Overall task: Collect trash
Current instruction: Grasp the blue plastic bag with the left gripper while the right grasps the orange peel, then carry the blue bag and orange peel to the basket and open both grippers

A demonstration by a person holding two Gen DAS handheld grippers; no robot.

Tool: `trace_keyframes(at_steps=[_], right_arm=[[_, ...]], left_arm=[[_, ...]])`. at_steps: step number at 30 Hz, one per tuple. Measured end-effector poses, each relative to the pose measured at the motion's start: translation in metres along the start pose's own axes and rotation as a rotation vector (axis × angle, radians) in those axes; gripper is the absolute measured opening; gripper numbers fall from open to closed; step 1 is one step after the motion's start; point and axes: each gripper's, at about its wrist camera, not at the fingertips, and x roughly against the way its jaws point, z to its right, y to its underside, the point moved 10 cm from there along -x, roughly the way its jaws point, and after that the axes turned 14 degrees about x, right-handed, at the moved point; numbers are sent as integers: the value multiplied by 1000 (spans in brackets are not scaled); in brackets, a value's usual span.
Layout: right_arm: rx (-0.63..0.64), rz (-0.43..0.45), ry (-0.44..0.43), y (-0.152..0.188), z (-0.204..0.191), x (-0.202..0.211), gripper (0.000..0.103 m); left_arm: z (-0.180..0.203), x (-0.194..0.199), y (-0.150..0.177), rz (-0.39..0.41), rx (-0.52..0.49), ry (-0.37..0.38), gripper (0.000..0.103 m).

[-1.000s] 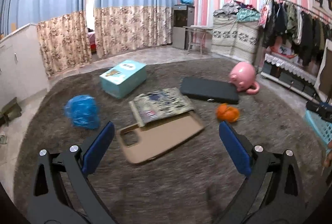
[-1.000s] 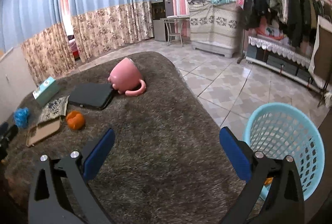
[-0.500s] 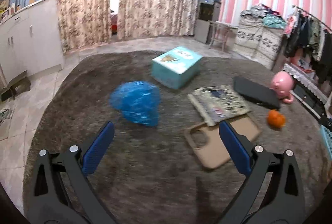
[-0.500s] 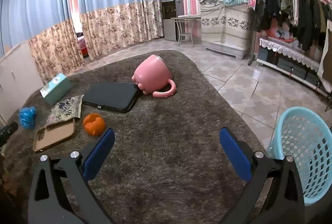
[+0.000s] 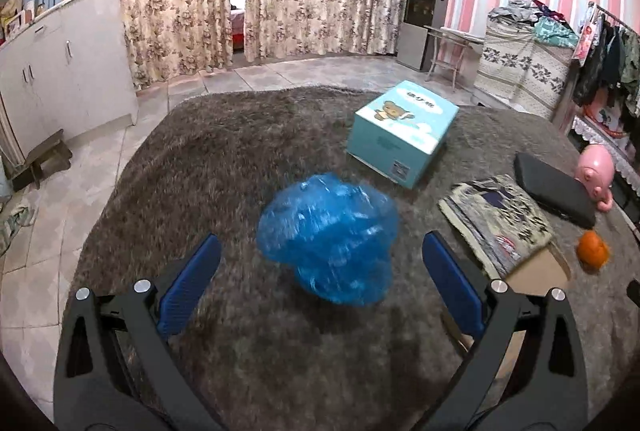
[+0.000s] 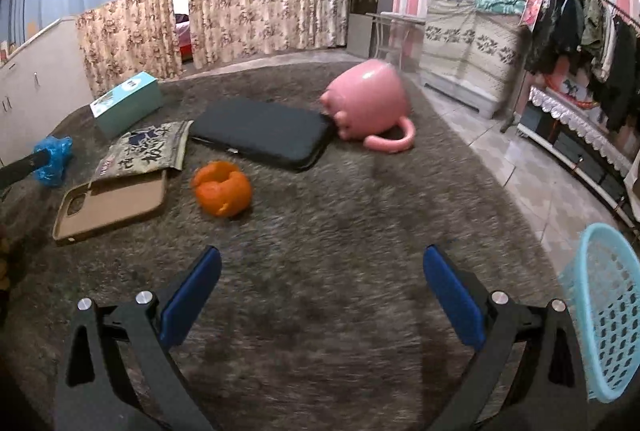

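Observation:
A crumpled blue plastic bag (image 5: 330, 237) lies on the shaggy grey rug (image 5: 248, 159), just ahead of my left gripper (image 5: 320, 279), which is open with the bag partly between its fingertips. The same bag (image 6: 52, 159) shows small at the far left of the right wrist view. An orange peel (image 6: 222, 189) sits on the rug in front of my right gripper (image 6: 322, 291), which is open and empty. The peel (image 5: 592, 249) also appears at the right edge of the left wrist view. A light blue mesh basket (image 6: 608, 311) stands at the right.
On the rug lie a teal tissue box (image 5: 402, 131), a patterned pouch (image 5: 496, 219), a tan phone case (image 6: 112, 203), a black flat case (image 6: 260, 133) and a tipped pink mug (image 6: 368, 103). White cabinets (image 5: 52, 71) stand left; a clothes rack (image 6: 580, 43) stands right.
My left gripper has swung left and closed in on the blue bag, which now fills the middle of its view. My right gripper has turned left toward the orange peel, away from the basket.

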Motion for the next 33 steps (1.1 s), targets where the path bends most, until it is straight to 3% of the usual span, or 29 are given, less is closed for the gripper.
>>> trace_keyframes(at_steps=[2,4,6,8,9,15,18,21,23,26,33], right_arm=[[-3,1,-14,-3,-6,-4,99],[0,-4,-26,-6,-13,-10,99],[10,-4,-38,-9,-20,-14,99],[22,-3,-45,-14,-27,-19,99],[26,-1,-46,-16,-29,-20,99],[33,1,-81,-29,-42,-35,97],[37,-12,-114,-35,-49,-44,84],[37,-30,-145,-39,-57,-55,65],[47,-52,-175,-37,-64,-61,41],[44,-23,-175,-37,-63,-50,32],[31,43,-84,-31,-10,13,31]], left_arm=[[3,-4,2,-7,-2,17,95],[5,-7,4,-17,-13,31,83],[6,-12,8,-41,-18,38,58],[7,-16,14,-67,-18,40,39],[6,-15,14,-60,-14,39,37],[2,1,7,25,30,69,35],[-4,-5,7,-1,69,77,35],[-8,-9,7,-13,88,83,35],[-8,-13,9,-24,81,79,35],[-5,-17,11,-37,67,73,35],[6,-12,11,-45,32,38,35]])
